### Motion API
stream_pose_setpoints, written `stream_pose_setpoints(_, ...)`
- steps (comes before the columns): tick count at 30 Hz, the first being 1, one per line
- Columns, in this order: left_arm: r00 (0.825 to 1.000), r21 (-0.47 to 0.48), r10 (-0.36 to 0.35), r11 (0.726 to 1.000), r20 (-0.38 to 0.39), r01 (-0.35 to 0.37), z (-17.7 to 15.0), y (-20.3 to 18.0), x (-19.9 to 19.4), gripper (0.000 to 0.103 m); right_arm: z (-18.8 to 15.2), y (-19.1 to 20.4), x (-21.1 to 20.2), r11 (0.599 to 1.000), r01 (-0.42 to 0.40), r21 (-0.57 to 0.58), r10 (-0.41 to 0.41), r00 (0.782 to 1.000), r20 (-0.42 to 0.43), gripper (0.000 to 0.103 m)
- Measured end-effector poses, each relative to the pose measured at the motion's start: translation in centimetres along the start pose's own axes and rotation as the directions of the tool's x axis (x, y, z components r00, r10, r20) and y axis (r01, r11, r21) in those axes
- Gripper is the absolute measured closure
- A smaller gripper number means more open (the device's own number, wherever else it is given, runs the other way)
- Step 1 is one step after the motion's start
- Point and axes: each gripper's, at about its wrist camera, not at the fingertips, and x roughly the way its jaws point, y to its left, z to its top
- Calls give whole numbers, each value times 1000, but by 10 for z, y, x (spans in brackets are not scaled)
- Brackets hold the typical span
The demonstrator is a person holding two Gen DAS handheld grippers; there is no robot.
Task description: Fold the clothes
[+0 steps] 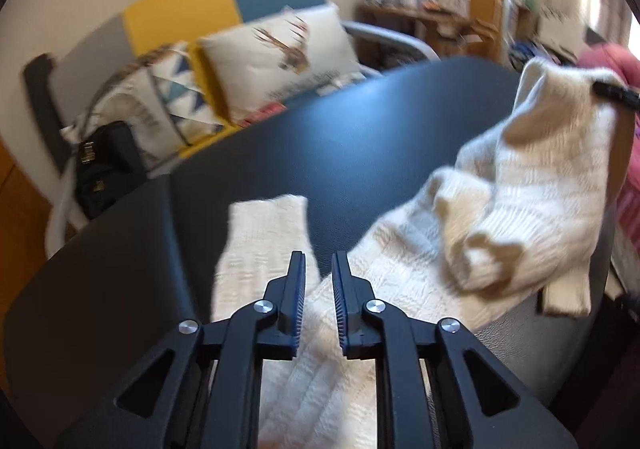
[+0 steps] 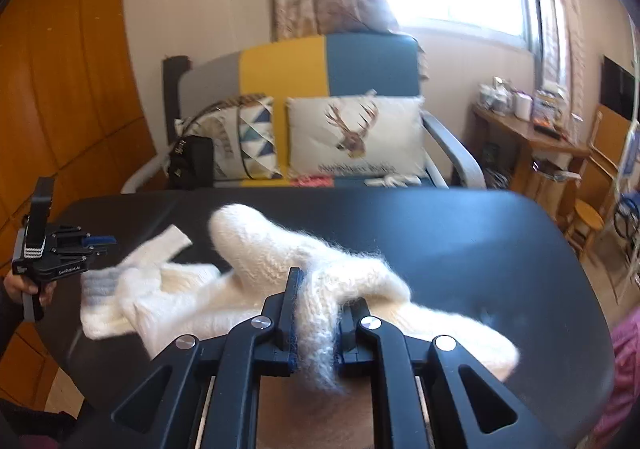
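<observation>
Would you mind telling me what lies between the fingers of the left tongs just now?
Nothing is pinched: in the left wrist view the left tongs stand open above the white sweater, whose knit and a strip of dark table show through the gap.

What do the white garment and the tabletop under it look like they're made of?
White garment: fuzzy knitted yarn, likely wool or mohair blend; ribbed stitches and loose fibres show at the right claw. Tabletop: smooth dark matte surface, possibly laminate or plastic; soft sheen only.
</observation>
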Motion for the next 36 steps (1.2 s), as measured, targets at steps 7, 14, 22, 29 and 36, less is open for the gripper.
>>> stream_pose_setpoints(7, 959, 56, -197, 976, -205, 212, 9, 8, 60, 75, -3, 1, 7, 998, 61, -16, -62, 997, -39, 92)
stream_pose_setpoints(14, 895, -32, -357, 932, -266, 362, 15, 27, 83, 65, 0, 5, 25, 997, 73, -36, -76, 995, -71, 91)
stream_pose_setpoints(22, 963, -37, -222, 975, -154, 219, 8, -7, 66, 98, 5, -2, 30, 995, 95, -21, -96, 993, -62, 92)
stream_pose_setpoints(29, 932, -510, -86, 818, 351, 268, -32, 26, -50, 99, 15, -25, 2, 986, 32, 161, -42, 997, 57, 92)
stream_pose_setpoints(36, 736, -582, 220, 764, 640, 279, -48, 45, -211, 103, 44, -37, -80, 951, -148, 270, 55, 944, 325, 92)
